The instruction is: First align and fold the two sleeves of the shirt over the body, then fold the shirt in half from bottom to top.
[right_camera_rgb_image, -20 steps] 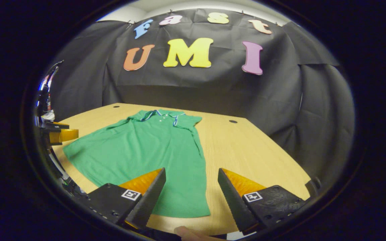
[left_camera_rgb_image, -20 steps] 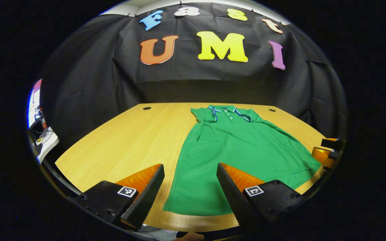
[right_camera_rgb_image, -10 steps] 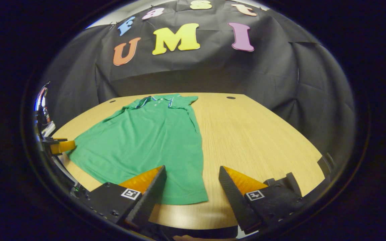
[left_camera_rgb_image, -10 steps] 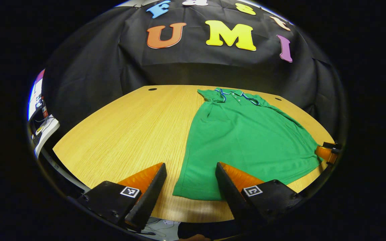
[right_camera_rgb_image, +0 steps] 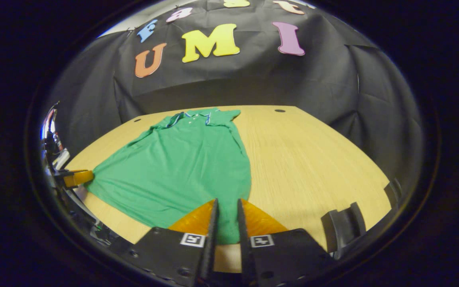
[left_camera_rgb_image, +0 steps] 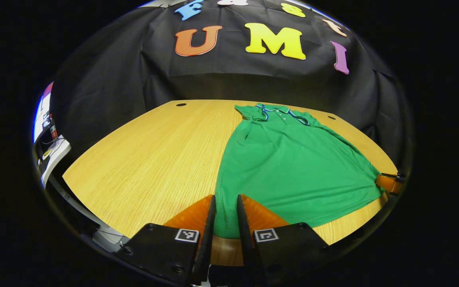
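A green polo shirt (left_camera_rgb_image: 289, 163) lies flat on the wooden table (left_camera_rgb_image: 153, 151), collar (left_camera_rgb_image: 281, 113) at the far side and the sleeves lying within the body's outline. My left gripper (left_camera_rgb_image: 225, 199) is shut on the near hem at the shirt's left corner, with green cloth between its fingers. In the right gripper view the same shirt (right_camera_rgb_image: 181, 163) stretches away to the left. My right gripper (right_camera_rgb_image: 227, 203) is shut on the hem at the right corner. Each gripper also appears at the other view's edge: the right gripper (left_camera_rgb_image: 389, 182) and the left gripper (right_camera_rgb_image: 76, 177).
Round cable holes (left_camera_rgb_image: 181, 105) (right_camera_rgb_image: 280, 111) sit near the table's far edge. A side bench with white gear (left_camera_rgb_image: 52, 153) stands off the table's left. A dark bracket (right_camera_rgb_image: 343, 227) shows low on the right. Bare wood (right_camera_rgb_image: 313, 159) flanks the shirt.
Both grippers moved forward and down to the shirt's near hem. Their fingers went from wide open to shut on the two bottom corners.
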The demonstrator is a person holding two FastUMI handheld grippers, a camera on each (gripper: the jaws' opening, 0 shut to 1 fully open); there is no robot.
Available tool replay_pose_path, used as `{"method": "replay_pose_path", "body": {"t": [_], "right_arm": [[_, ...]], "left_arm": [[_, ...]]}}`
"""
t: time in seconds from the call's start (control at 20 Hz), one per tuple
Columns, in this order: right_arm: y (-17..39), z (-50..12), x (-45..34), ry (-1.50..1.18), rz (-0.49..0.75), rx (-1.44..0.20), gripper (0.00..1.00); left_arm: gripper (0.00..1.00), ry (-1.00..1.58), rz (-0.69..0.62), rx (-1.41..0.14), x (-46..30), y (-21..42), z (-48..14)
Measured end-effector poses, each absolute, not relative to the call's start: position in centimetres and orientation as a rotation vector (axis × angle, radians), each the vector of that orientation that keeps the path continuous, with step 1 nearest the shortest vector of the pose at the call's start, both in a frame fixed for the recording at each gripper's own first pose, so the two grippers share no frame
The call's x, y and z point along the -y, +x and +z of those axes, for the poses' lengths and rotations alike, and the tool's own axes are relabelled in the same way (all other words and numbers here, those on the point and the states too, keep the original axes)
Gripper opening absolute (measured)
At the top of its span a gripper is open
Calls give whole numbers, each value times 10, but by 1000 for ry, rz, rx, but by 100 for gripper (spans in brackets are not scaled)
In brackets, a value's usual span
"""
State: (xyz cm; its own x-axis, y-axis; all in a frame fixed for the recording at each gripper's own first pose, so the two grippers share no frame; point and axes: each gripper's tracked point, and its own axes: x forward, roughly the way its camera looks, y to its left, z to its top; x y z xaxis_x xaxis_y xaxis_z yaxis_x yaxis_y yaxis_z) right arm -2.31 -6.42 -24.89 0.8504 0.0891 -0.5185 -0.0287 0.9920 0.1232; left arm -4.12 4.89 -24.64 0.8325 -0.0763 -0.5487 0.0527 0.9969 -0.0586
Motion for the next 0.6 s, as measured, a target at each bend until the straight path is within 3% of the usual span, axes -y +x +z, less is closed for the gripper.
{"method": "replay_pose_path", "body": {"t": [0.05, 0.2, 0.6], "right_arm": [[-21, -249, 62, 127, 68, -565, 16], [-17, -249, 62, 147, 89, -588, 1], [-7, -213, 66, 123, 118, -514, 0]], "left_arm": [[32, -47, -71, -581, -48, -41, -246], [7, -77, -75, -573, -44, -36, -245], [4, -99, -133, -489, -27, -18, -216]]}}
